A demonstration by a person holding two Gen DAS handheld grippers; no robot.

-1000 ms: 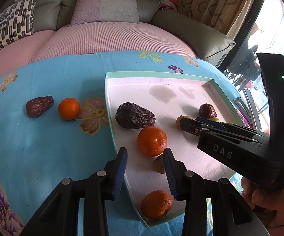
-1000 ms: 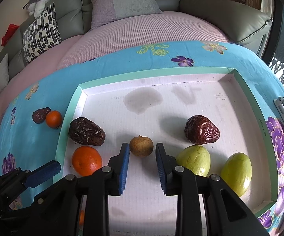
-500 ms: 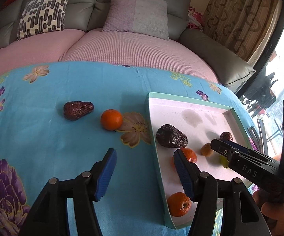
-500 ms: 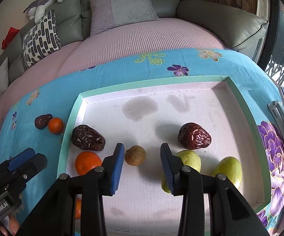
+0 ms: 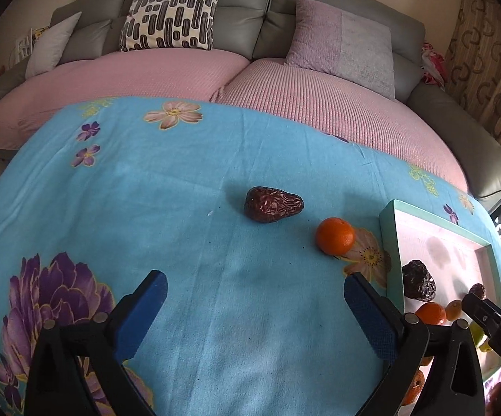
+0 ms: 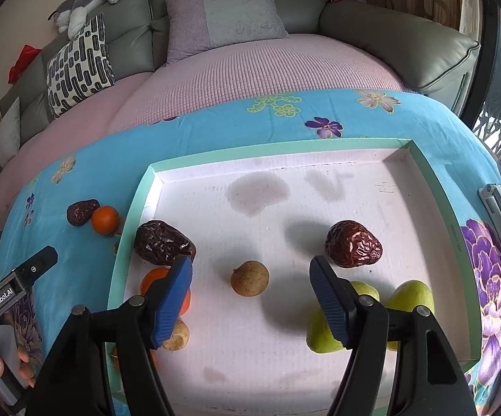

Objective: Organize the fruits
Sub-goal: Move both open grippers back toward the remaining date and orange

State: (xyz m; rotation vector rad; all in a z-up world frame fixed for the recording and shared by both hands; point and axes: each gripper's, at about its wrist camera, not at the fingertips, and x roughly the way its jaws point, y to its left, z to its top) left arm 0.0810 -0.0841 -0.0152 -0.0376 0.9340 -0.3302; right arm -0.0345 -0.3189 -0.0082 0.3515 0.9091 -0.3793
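Worktop cloth [image 5: 188,180], blue, floral. Left tongs [image 5: 255,306]: spread wide, empty, above bare cloth. Beyond them, one dark date [image 5: 273,204] and one orange [image 5: 335,235], close together on the cloth, outside the tray. Tray [image 6: 285,144], green-rimmed, holds dates, oranges, small brown fruits and green fruits. Right tongs [image 6: 250,286]: spread wide, empty, flanking a round brown fruit [image 6: 249,278] without touching it.

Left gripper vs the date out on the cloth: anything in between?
Nothing. In the left wrist view only bare blue cloth lies between the open left gripper and the date.
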